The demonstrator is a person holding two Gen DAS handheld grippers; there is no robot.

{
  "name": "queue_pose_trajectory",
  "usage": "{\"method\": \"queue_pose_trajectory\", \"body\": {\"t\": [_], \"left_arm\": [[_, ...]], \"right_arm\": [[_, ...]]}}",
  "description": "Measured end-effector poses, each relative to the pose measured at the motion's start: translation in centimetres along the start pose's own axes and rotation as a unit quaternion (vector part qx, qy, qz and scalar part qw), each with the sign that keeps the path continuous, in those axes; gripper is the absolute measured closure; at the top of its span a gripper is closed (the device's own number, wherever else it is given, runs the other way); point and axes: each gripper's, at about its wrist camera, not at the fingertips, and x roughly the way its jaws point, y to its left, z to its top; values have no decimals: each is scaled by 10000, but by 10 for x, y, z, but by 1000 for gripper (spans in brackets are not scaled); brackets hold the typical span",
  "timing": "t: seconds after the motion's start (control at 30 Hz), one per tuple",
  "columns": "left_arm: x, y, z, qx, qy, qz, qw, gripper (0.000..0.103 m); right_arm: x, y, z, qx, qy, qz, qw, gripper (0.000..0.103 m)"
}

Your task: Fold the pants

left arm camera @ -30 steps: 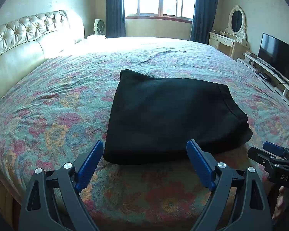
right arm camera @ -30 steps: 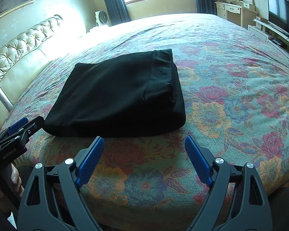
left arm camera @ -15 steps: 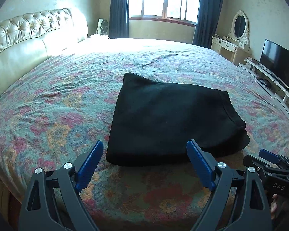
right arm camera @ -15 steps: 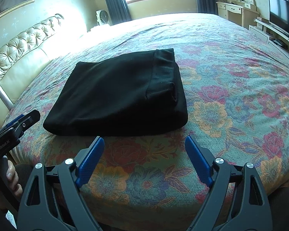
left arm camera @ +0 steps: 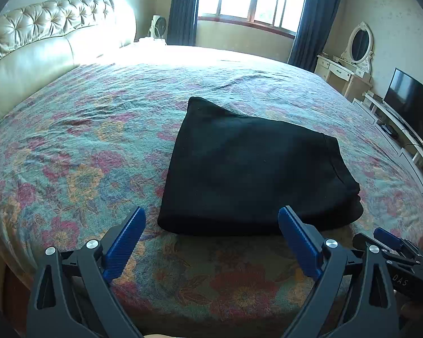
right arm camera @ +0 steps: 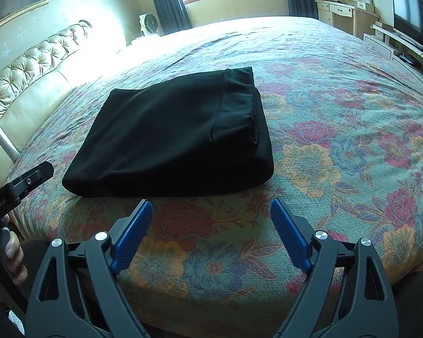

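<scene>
I had the pants lying as a compact folded black stack near the bed's front edge. My left gripper and right gripper both hung with jaws spread wide and empty, just short of the stack and not touching it. I judged the folding finished; the next move called only for backing away, or one more squaring press.

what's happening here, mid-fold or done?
Looks done. The black pants lie folded in a compact rectangle on the floral bedspread, near its front edge. A person holds both grippers just short of the bundle: left gripper and right gripper are open, empty and touching nothing.
</scene>
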Motion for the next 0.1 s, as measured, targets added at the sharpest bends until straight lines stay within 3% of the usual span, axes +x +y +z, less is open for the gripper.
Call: {"method": "queue_pose_trajectory", "body": {"t": [0.1], "left_arm": [[1, -2, -2, 41, 31, 18, 10000, 9]], "right_arm": [[0, -3, 0, 29, 4, -14, 10000, 17]]}}
